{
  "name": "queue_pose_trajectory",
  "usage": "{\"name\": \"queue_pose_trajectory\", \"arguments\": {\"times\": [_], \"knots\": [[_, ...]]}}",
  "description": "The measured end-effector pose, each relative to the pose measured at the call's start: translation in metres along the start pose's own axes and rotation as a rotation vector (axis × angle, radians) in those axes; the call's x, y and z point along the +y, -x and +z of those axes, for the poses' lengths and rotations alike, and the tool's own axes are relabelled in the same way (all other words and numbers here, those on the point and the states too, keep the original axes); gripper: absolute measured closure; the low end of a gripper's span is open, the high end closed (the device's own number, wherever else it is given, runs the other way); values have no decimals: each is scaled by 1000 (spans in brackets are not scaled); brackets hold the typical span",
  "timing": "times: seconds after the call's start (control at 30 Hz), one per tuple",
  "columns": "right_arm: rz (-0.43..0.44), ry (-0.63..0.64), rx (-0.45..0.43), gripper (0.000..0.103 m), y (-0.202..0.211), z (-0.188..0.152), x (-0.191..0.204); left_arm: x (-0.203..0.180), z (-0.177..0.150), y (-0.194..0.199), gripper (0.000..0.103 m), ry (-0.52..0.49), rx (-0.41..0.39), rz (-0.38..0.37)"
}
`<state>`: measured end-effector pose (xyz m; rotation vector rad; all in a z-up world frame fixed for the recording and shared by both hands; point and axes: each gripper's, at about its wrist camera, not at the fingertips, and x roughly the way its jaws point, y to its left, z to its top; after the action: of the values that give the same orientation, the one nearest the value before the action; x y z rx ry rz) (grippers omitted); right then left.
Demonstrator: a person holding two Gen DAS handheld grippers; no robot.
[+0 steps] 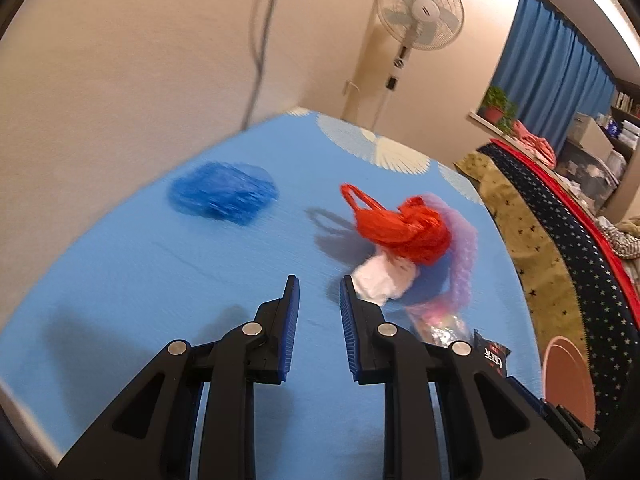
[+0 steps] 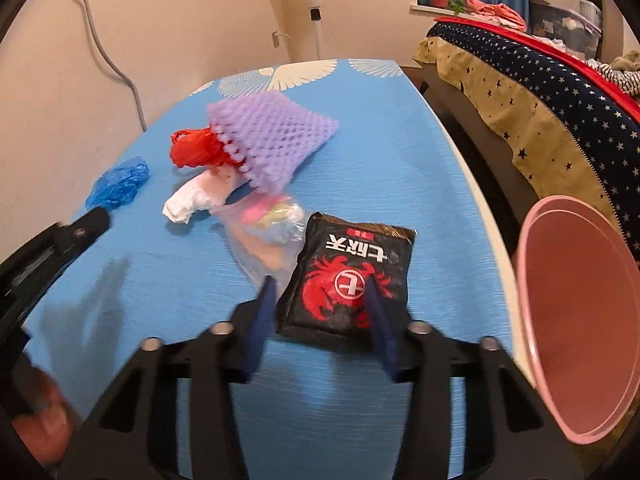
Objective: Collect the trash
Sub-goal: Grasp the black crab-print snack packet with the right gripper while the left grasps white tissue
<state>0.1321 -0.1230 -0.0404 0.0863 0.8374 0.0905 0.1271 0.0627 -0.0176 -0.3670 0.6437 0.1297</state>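
Black snack packet with red crab print, flat between spread right tongs; left tongs spread, empty.

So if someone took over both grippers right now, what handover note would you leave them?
Left gripper: open, empty, over the blue tablecloth near the white wad.
Right gripper: its fingers straddle the black snack packet; blur hides whether they grip it.
On the table: blue bag, red bag, purple foam net, clear bag.
Pink bin to the right looks empty.
Done: nothing binned. Left: all six pieces.
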Motion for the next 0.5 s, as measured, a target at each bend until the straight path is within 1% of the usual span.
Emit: {"name": "queue_pose_trajectory", "arguments": {"times": [0.03,0.07,0.1,0.13,0.23,0.37,0.43,0.5], "knots": [[4,-4,0,76,1,0,-4,-2,0,-4,82,-2,9,-8],[10,-10,-1,85,2,-1,-8,-4,-1,-11,82,-5,23,-19],[16,-13,-1,97,2,-1,-11,-5,-1,-15,82,-6,32,-24],[25,-15,0,101,2,-2,-14,-5,-1,-20,82,-4,44,-30],[58,-28,3,102,2,-5,-20,-6,-1,-30,82,18,68,-49],[86,-34,-30,103,7,-6,-23,-10,2,-44,80,23,89,-67],[92,-29,-47,103,11,-5,-24,-11,4,-48,66,38,91,-71],[90,-25,-65,101,14,-4,-26,-11,6,-52,65,50,92,-79]]}}
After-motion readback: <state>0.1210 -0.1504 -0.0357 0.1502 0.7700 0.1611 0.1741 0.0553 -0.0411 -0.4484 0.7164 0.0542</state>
